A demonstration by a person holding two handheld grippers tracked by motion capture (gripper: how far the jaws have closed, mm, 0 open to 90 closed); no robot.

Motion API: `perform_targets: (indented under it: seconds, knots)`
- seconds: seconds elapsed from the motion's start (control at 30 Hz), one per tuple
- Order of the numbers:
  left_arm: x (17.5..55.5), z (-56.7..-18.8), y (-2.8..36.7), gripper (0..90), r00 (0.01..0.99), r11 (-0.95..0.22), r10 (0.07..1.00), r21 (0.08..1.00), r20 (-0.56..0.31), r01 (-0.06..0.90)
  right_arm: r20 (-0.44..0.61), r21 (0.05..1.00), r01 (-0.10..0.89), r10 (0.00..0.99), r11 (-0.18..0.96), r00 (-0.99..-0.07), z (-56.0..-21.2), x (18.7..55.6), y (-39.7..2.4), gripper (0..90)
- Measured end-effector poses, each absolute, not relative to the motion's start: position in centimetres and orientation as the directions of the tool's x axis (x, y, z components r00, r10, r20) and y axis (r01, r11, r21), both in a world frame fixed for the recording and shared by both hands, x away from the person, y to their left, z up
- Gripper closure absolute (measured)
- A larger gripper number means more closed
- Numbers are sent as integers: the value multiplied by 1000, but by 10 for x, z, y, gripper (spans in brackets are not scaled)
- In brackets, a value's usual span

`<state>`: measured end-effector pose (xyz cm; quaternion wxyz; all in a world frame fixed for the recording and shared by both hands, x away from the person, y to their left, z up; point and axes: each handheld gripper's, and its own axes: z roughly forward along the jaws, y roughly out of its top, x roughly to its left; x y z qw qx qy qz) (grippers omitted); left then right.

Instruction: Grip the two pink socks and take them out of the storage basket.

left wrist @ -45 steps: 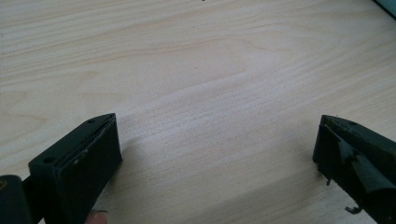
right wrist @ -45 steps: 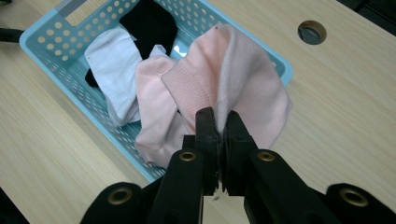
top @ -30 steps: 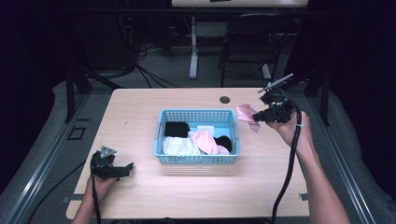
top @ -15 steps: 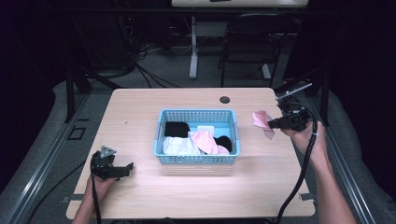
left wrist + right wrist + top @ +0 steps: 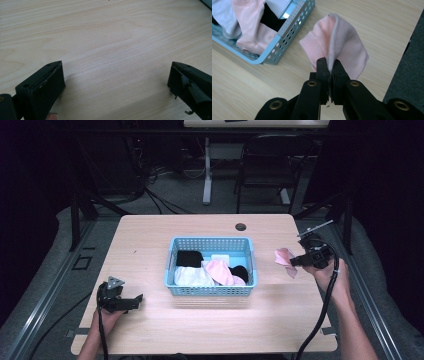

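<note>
High view: pink sock (image 5: 285,260) hangs off the right hand-held gripper (image 5: 294,261), above the bare surface (image 5: 150,235) just right of the blue basket (image 5: 210,291). Left hand-held gripper (image 5: 134,301) rests near the front left corner, well apart from both.

Left gripper view: jaws spread wide over plain wood, nothing between them.

Right gripper view: jaws clamped tight on a doubled fold of the pink sock (image 5: 337,47), ribbed cuff to the left, the rest drooping limp. Probably very light, soft and floppy, not fragile, not slippery; knit likely to bunch and slide. Best taken by a pinched fold or the thicker cuff. More socks lie in the basket (image 5: 292,27).
</note>
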<state>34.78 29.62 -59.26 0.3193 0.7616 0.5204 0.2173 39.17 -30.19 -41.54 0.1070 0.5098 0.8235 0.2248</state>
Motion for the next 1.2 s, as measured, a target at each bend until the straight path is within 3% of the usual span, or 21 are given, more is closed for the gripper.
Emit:
perform_targets:
  seconds: [0.47,1.1,1.2]
  knots:
    - [348,-593,296,9,364,-254,931,713,-2,654,56,395,835,897,383,-438,-460,405,-300,865]
    - [348,-593,296,9,368,-258,930,712,-1,653,59,336,872,916,357,-398,-494,413,-300,842]
    - [348,-593,296,9,368,-257,930,712,-1,653,74,312,878,912,363,-404,-499,415,-299,766]
